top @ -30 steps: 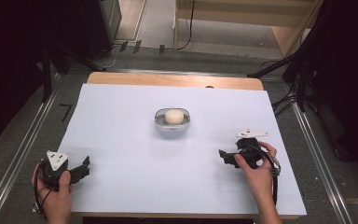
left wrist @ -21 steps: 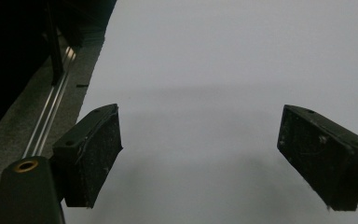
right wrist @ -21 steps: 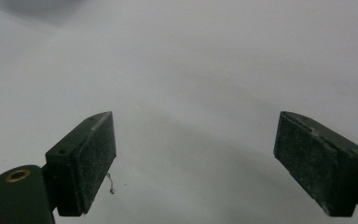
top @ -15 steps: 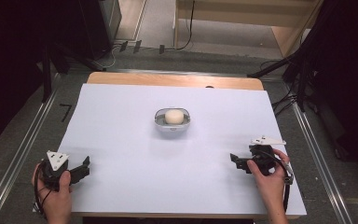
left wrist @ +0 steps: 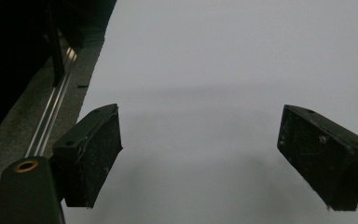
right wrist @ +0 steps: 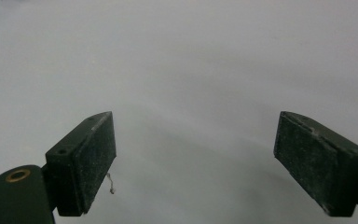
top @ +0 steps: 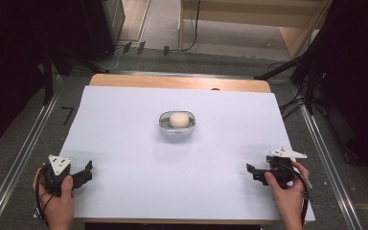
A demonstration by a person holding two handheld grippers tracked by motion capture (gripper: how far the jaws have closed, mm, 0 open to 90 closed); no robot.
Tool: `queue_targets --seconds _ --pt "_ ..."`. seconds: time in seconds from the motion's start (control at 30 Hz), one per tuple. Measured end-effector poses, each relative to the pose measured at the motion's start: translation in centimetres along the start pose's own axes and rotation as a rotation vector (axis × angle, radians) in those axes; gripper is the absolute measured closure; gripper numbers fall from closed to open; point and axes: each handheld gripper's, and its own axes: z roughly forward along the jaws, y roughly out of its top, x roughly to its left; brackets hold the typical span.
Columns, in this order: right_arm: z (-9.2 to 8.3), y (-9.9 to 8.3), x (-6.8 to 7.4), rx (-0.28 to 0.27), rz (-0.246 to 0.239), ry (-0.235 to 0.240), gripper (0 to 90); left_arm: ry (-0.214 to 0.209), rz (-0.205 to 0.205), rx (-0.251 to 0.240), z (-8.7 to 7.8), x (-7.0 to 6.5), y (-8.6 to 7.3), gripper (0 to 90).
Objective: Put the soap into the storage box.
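A small metal bowl (top: 177, 128) with a pale round ball (top: 178, 120) in it sits near the middle of the white table sheet (top: 172, 158). My left gripper (top: 87, 171) rests at the near left corner, open, with only bare sheet between its jaws (left wrist: 199, 158). At the near right my right gripper (top: 250, 171) is held low over the sheet, its jaws pointing left. It is open and holds nothing (right wrist: 193, 161). Both grippers are well apart from the bowl.
The wooden table's far edge (top: 179, 82) shows beyond the sheet. Metal rails (top: 24, 153) run along both sides of the table. A dark stand (top: 311, 62) and cables lie on the floor at the far right.
My right gripper has moved toward the near right edge of the table, away from the bowl, and slightly lower. The left gripper has stayed put.
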Motion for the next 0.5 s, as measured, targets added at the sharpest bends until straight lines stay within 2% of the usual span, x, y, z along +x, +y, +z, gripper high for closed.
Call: queue_targets --seconds 0.3,0.5 --pt "-1.5 -2.0 -1.9 -0.025 0.028 -0.024 13.4 0.002 0.006 -0.001 0.0 -0.1 0.0 14.4" --pt "-2.9 -3.1 -3.4 -0.059 0.073 -0.025 13.4 0.002 0.007 -0.002 0.0 -0.1 0.0 14.4"
